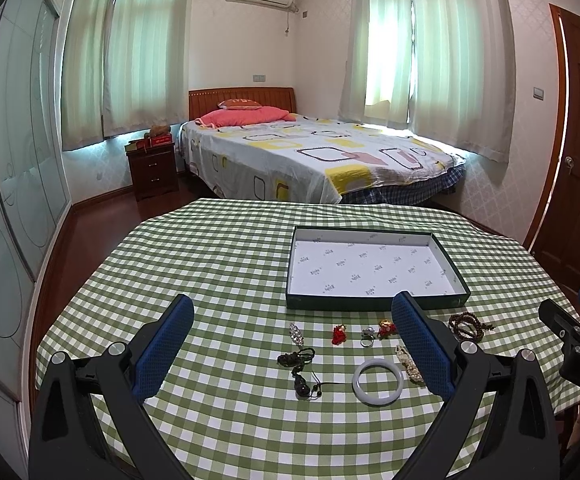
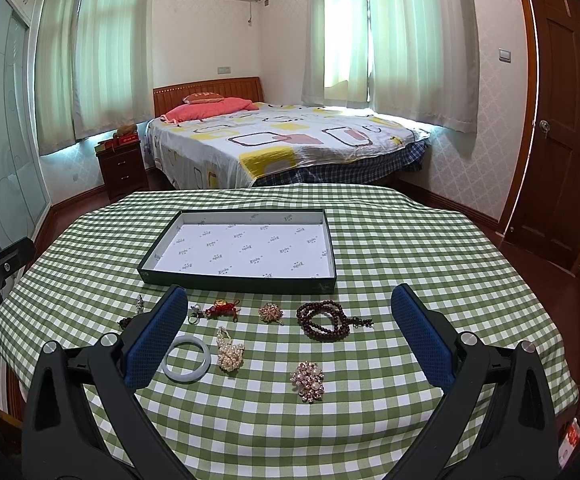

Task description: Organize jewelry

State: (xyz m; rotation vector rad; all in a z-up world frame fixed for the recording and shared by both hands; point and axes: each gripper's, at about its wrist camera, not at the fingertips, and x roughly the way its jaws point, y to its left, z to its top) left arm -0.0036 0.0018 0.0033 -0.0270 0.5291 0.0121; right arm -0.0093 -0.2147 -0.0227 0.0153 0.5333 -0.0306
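Both grippers hover spread wide over the green checked tablecloth [image 2: 370,240], nothing between their pads; the left gripper [image 1: 292,344] frames the black cord pendant [image 1: 302,372], with the pale bangle [image 1: 377,381] just inside its right finger; the right gripper [image 2: 290,336] brackets the pearl cluster [image 2: 229,350], the pink brooch [image 2: 308,381] and the dark bead strand [image 2: 322,320]; the red knot charm [image 2: 221,309] lies nearer its left finger; the open tray [image 2: 241,276] sits beyond all the jewelry, its white liner bare.
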